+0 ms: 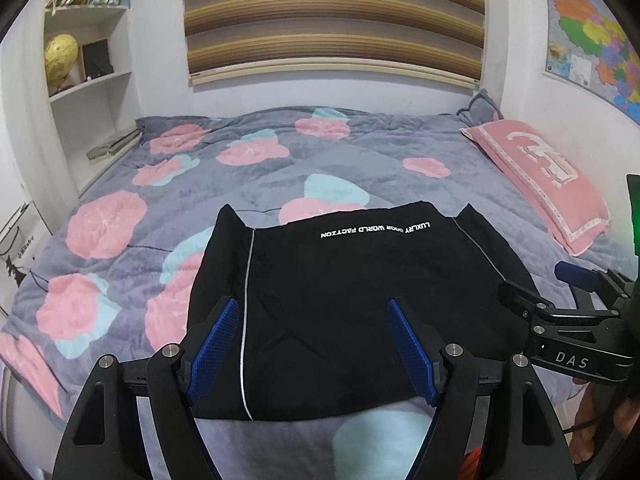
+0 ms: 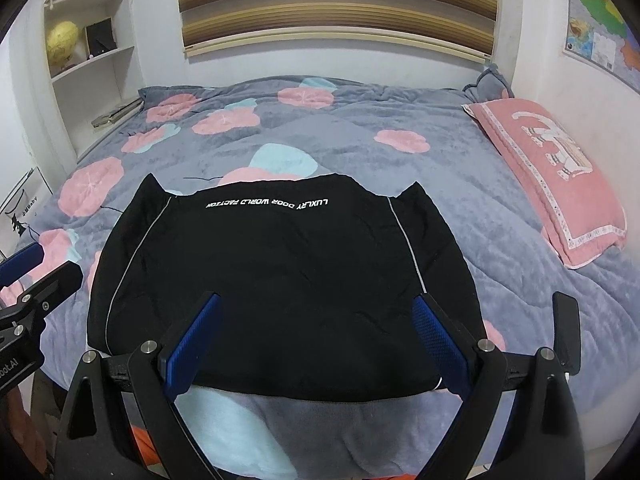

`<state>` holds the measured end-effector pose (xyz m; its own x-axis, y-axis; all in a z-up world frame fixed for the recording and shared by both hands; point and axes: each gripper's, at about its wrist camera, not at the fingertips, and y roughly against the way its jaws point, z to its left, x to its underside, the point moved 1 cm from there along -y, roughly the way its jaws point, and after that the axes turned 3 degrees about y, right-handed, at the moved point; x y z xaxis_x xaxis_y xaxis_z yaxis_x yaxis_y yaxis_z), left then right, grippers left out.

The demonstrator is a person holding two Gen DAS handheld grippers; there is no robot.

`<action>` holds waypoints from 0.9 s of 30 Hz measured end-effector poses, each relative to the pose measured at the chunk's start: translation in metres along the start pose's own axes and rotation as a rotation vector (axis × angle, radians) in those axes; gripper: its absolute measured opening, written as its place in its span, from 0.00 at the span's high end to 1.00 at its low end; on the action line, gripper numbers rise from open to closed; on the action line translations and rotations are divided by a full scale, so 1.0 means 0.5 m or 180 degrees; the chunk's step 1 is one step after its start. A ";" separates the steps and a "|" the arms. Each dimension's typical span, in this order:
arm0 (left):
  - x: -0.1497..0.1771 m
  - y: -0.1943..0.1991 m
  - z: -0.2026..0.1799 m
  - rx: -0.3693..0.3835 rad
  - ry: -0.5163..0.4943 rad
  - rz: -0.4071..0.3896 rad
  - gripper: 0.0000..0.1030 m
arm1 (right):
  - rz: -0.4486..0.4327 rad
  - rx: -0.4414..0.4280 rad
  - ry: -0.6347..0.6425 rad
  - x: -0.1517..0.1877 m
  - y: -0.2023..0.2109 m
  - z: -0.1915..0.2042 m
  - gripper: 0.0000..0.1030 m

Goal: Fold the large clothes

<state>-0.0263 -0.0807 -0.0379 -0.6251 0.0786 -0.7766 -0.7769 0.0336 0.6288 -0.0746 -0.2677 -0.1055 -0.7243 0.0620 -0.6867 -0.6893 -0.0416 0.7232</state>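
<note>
The black garment (image 1: 352, 304) lies flat on the bed (image 1: 120, 184), its near hem at the bed's near edge, its lettering (image 1: 376, 231) toward the far end, and both side portions already look turned in along the grey piping (image 1: 245, 320). Both tongs hover over that near hem with nothing held: the left tongs (image 1: 314, 346) stand wide open above the left part of the hem, and the right tongs (image 2: 316, 344) gape just as wide above the right part. The step in hand looks like taking the near hem to fold it away toward the lettering. To do it well, each pair should come down near its own corner of the hem, well apart from the other, so the cloth lifts evenly and does not sag in the middle. Close on every layer of the garment, but keep the blanket out of the bite. Then raise both ends together and carry them level, so the new fold runs square across. The pillow (image 1: 540, 184) lies well clear on the right.
</note>
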 end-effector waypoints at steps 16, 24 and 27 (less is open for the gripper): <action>0.001 0.001 -0.006 0.0004 0.0013 0.0015 0.25 | 0.0039 0.0008 0.0014 0.003 -0.004 0.001 0.06; 0.004 0.014 -0.008 0.0042 0.0068 -0.0008 0.25 | 0.0035 0.0006 0.0013 0.004 -0.003 -0.001 0.06; 0.006 0.015 -0.009 0.0027 0.0065 -0.0004 0.25 | 0.0036 0.0008 0.0017 0.005 -0.004 -0.001 0.06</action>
<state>-0.0341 -0.0848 -0.0356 -0.6256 0.0582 -0.7780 -0.7771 0.0422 0.6280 -0.0749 -0.2680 -0.1086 -0.7320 0.0561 -0.6790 -0.6811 -0.0397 0.7311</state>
